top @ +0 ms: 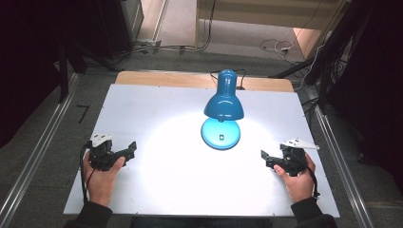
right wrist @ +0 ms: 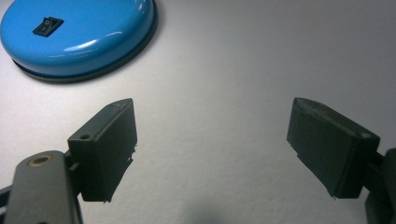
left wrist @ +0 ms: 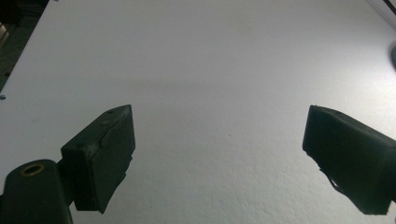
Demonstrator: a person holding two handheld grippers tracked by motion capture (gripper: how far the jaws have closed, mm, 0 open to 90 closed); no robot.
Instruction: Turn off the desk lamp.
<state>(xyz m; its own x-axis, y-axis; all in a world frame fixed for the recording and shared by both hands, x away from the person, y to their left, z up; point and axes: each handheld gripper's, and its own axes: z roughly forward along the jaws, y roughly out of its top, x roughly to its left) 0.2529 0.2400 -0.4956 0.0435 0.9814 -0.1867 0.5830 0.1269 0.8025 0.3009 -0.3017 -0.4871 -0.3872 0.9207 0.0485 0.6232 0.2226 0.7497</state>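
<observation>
A blue desk lamp [top: 224,102] stands at the middle back of the white table [top: 157,185], lit and casting a bright pool on the surface. Its round blue base [top: 220,134] carries a small black rocker switch [right wrist: 48,25]. My left gripper [top: 129,148] rests at the table's left, held by a hand, jaws wide apart with nothing between them. My right gripper [top: 264,156] sits at the right, also open and empty, pointing toward the lamp base [right wrist: 74,37], which lies ahead to its left. In the left gripper view the left gripper [left wrist: 219,135] faces bare table.
Metal rails [top: 33,156] run along both sides of the table. Cables [top: 275,46] and a power strip lie on the floor beyond the far edge. Dark equipment stands at the left and right of the room.
</observation>
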